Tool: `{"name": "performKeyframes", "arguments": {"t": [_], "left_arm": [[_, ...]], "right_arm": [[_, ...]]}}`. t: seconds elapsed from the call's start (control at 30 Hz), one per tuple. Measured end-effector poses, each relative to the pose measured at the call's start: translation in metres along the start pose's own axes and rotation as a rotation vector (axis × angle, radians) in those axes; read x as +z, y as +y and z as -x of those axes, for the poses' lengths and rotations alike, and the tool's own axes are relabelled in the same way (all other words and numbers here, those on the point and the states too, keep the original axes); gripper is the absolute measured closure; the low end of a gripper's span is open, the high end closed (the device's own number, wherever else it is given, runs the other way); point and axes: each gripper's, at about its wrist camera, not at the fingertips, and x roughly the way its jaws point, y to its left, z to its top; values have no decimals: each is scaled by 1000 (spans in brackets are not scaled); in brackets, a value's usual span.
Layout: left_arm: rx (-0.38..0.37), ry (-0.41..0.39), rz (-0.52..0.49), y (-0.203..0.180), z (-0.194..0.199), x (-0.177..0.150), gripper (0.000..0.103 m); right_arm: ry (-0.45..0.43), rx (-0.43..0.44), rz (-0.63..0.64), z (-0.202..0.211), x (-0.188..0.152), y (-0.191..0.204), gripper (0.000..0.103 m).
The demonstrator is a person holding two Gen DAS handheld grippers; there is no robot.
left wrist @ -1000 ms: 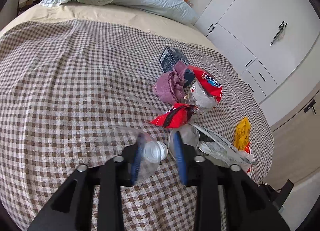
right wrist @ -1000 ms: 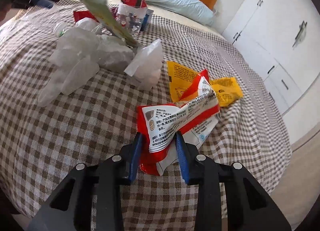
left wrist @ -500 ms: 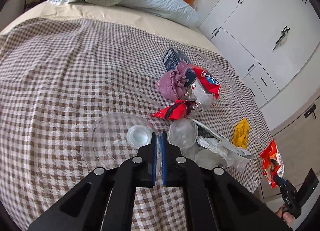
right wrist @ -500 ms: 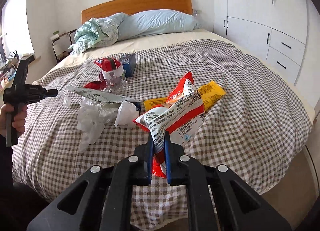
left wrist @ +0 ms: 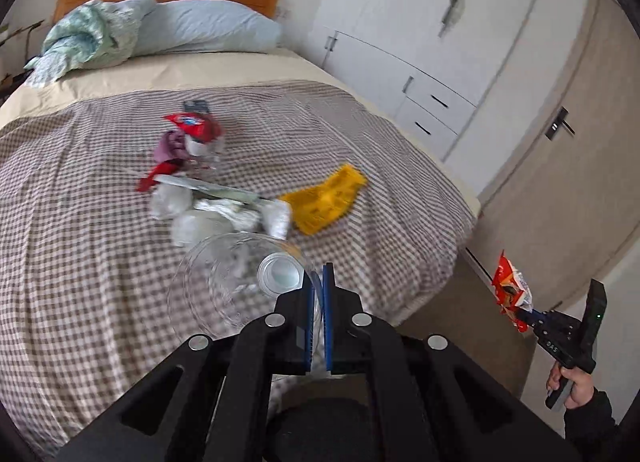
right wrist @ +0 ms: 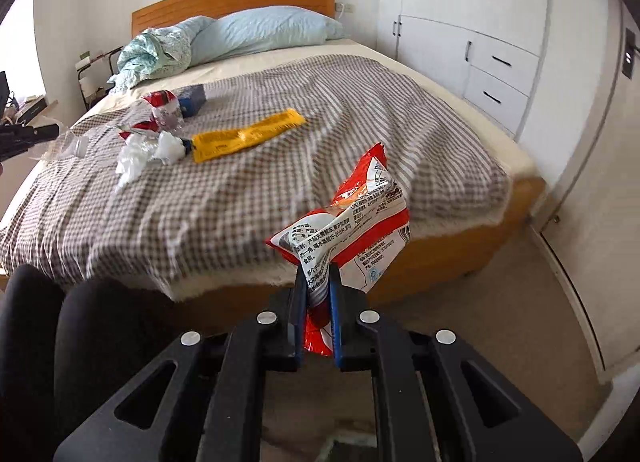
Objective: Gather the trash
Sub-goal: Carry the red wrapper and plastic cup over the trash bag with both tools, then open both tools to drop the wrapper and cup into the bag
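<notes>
A bedroom with white wardrobes and a wooden headboard holds a bed (right wrist: pixel 224 218) under a brown checked cover, and both views now look at it from farther off than a second ago, when the grippers were down among the litter. The left gripper (left wrist: pixel 317 294) has its blue pads pressed nearly together on the thin wall of a clear plastic cup (left wrist: pixel 236 282), which a second ago sat between spread jaws on the cover and is now lifted above the foot edge of the bed. The right gripper (right wrist: pixel 319 290) is clamped on the crumpled lower end of a red and white snack wrapper (right wrist: pixel 352 222); it was just closing on that wrapper at the cover a second ago, and now it holds it out past the bed's foot corner over the floor, as the left view confirms from the side. So two pieces are in hand and clear of the bed, and I judge the carry to a bin has begun, though no bin shows in either view. Left on the cover, near its middle, lie a yellow wrapper (right wrist: pixel 248 134), crumpled white plastic (right wrist: pixel 136 154), a red snack bag (left wrist: pixel 192 126) with a purple cloth (left wrist: pixel 170 146) beside it and a small dark box (right wrist: pixel 192 100) toward the pillows. Those pieces mean more trips to come, by my reckoning.
</notes>
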Motion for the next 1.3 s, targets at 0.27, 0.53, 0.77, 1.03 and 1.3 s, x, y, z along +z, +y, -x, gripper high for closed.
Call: {"name": "performKeyframes", "arguments": {"t": [0.27, 0.53, 0.77, 1.03, 1.3], "left_arm": [[-181, 181, -292, -184, -58, -52, 102], [-283, 388, -540, -320, -114, -132, 102], [-288, 539, -661, -378, -154, -182, 102], [-225, 647, -723, -403, -194, -217, 102], [-191, 825, -752, -426, -244, -263, 102]], "right_arm": [[203, -26, -320, 32, -176, -91, 93], [461, 210, -650, -25, -334, -92, 93], [564, 330, -709, -81, -371, -77, 86], [547, 255, -700, -118, -354, -97, 46], [331, -23, -673, -19, -332, -151, 44]]}}
